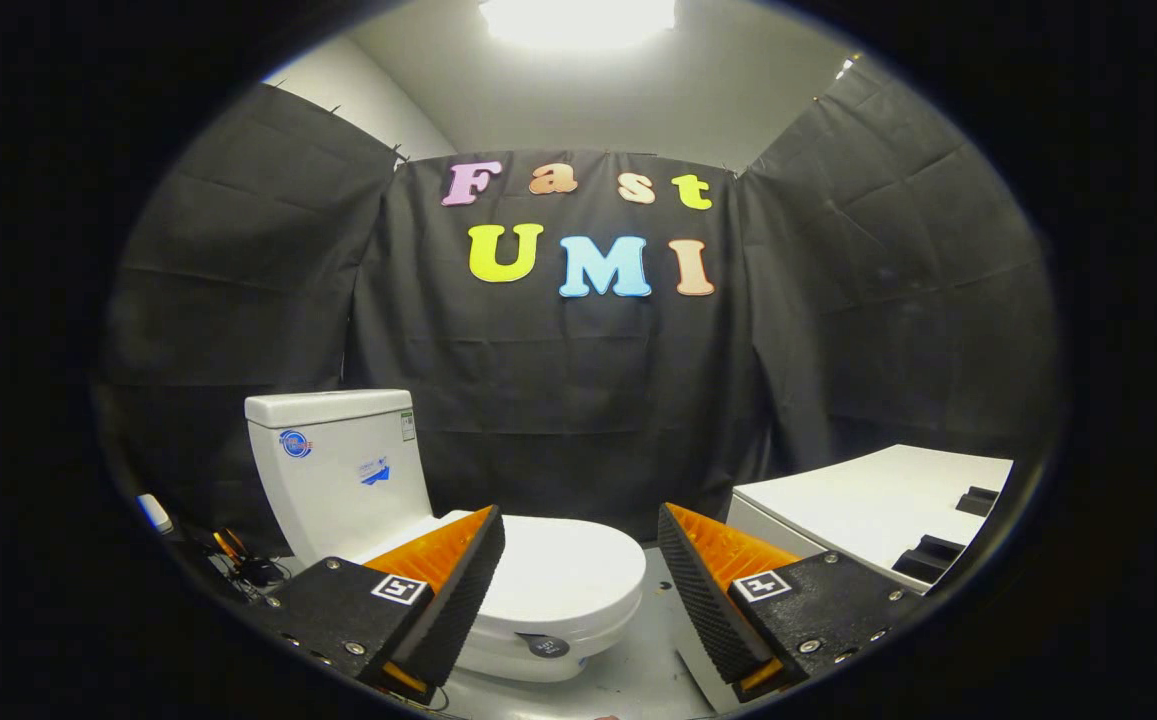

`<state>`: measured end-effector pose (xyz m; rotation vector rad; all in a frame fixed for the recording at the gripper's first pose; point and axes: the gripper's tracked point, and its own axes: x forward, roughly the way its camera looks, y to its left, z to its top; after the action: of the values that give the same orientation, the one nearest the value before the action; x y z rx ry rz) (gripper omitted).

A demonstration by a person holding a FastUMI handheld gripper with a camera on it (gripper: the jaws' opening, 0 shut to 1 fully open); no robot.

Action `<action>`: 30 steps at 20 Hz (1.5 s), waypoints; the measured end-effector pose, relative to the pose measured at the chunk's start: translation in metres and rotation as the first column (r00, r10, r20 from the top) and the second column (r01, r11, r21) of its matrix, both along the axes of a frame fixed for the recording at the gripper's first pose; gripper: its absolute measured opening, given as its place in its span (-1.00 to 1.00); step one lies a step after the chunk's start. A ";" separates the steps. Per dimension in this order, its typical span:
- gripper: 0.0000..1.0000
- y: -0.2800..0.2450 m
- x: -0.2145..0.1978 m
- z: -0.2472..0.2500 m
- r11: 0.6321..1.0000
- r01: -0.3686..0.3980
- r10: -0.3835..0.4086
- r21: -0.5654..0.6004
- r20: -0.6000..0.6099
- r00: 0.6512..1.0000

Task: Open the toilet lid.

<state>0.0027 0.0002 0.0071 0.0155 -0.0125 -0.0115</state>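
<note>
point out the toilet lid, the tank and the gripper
toilet lid [566, 572], gripper view: its closed flat top.
tank [343, 470], gripper view: its front face.
gripper [581, 545], gripper view: the open gap midway between its fingertips.

The toilet lid between the fingers is seen white, as is the tank, marked with blue stickers. The gripper is coloured orange with black ribbed pads.
</note>
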 end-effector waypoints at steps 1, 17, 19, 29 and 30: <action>0.91 0.001 0.001 -0.001 1.000 -0.001 0.001 0.005 -0.002 1.000; 0.91 0.031 0.051 -0.088 0.904 -0.089 0.193 0.419 -0.214 0.957; 0.91 0.030 0.057 -0.098 0.885 -0.077 0.205 0.460 -0.237 0.950; 0.91 0.041 0.073 -0.164 0.725 0.000 0.307 0.689 -0.324 0.895; 0.92 0.041 0.072 -0.170 0.709 0.014 0.311 0.705 -0.330 0.891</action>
<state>0.0751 0.0417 -0.1630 0.7847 0.4453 0.1521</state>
